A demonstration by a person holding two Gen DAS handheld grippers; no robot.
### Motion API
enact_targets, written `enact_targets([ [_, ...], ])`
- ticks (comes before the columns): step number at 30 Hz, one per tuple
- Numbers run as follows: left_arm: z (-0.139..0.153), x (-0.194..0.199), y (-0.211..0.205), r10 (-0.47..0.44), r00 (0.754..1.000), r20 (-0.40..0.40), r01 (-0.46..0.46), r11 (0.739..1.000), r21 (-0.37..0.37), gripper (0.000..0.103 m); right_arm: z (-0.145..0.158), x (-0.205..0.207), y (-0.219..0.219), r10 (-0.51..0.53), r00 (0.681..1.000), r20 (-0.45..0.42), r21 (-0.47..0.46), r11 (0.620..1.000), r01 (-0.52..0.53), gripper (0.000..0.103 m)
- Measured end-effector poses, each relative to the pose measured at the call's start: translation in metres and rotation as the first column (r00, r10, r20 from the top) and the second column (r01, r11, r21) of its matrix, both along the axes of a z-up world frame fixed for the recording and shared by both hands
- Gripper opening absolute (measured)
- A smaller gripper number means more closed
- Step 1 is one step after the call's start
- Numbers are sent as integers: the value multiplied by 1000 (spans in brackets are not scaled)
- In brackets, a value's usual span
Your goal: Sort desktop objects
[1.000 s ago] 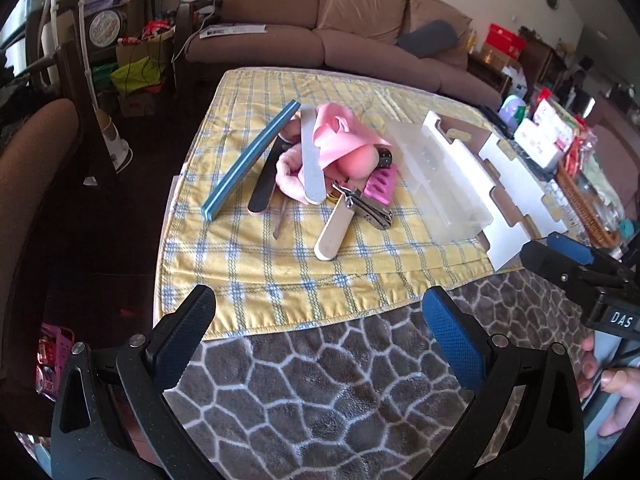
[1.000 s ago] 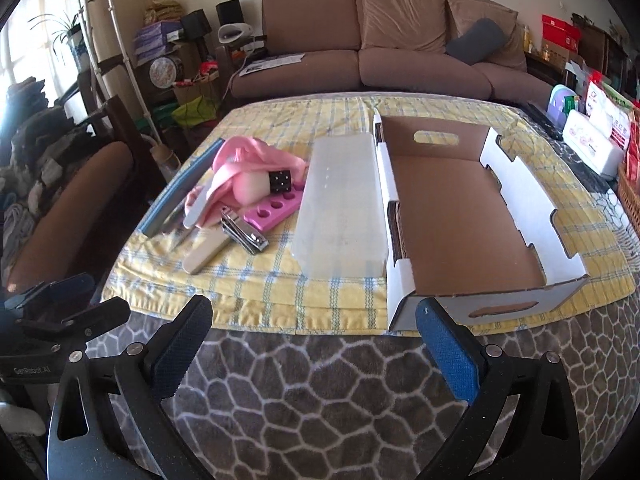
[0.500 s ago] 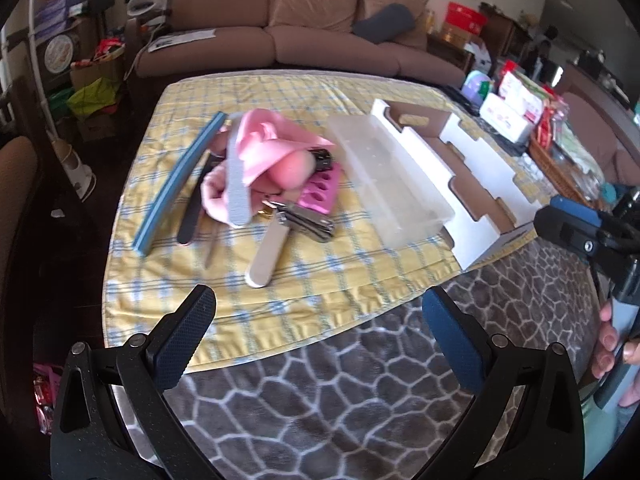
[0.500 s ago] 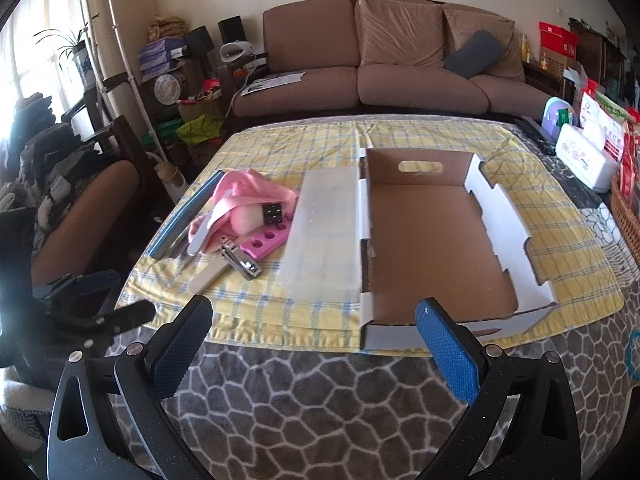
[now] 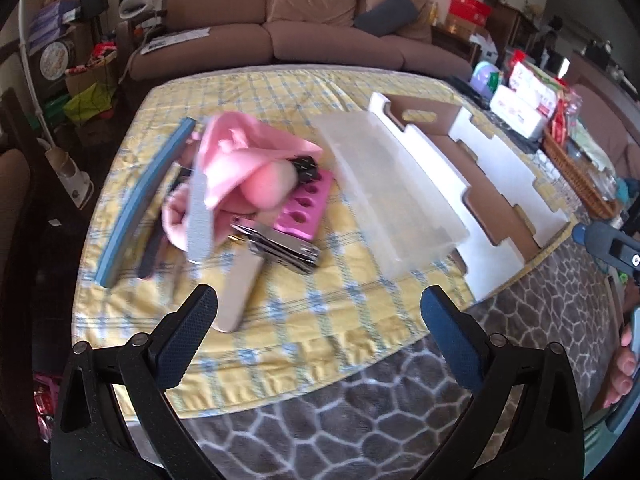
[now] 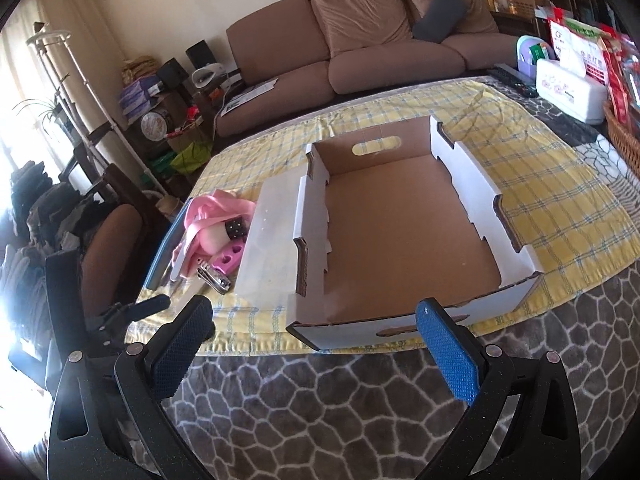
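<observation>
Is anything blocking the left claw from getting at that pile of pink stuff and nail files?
Nothing visible does. The left gripper hangs open above the near edge of the yellow cloth, and only bare cloth lies between it and the pile. The cream file is nearest.

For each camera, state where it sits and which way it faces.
Left wrist: on the left gripper, low at the table's near edge, facing the pile around the pink cloth; its open fingers show, plus the right gripper.
Right wrist: on the right gripper, facing the cardboard box; open fingers show.
Shared: pile, box, sofa.
</observation>
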State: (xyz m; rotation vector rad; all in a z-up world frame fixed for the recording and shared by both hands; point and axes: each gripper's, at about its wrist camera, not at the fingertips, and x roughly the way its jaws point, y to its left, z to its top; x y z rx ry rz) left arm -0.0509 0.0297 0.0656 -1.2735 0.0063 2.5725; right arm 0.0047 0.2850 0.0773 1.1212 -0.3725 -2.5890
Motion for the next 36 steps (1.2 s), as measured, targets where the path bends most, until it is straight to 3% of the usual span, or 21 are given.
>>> enact_targets([
  [4, 12, -18, -55, 94, 995, -18, -94, 995, -22, 102, 4, 3, -6, 28, 999, -25, 11, 1000, -28, 103],
  [9, 8, -43, -104, 167, 986, 6, -167, 986, 8, 97, 6, 4, -24, 74, 997, -37, 30, 997, -73, 103],
  [14, -23, -71, -115, 149, 985, 86, -146, 988, -44, 64, -3, 2, -35, 104, 994, -19, 72, 992, -102, 103],
  [18, -42, -85, -118, 157, 980, 121, -148, 986, -82, 49, -9, 1, -39, 115, 993, -6, 90, 989, -114, 103],
  [22, -44, -87, -120, 130, 984, 124, -127, 991, -27, 20, -12, -2, -44, 133, 991, -6, 109, 985, -132, 103],
  [25, -46, -85, -119, 120, 984, 129, -119, 993, -15, 18, -14, -2, -52, 157, 988, -3, 135, 979, -155, 103],
  [31, -44, -77, -123, 89, 983, 158, -103, 991, 81, 11, -15, 1, -69, 197, 980, 4, 159, 968, -195, 103],
  [36, -48, -85, -117, 87, 983, 160, -99, 993, 65, 13, -3, -1, -90, 239, 971, -16, 128, 964, -235, 103],
])
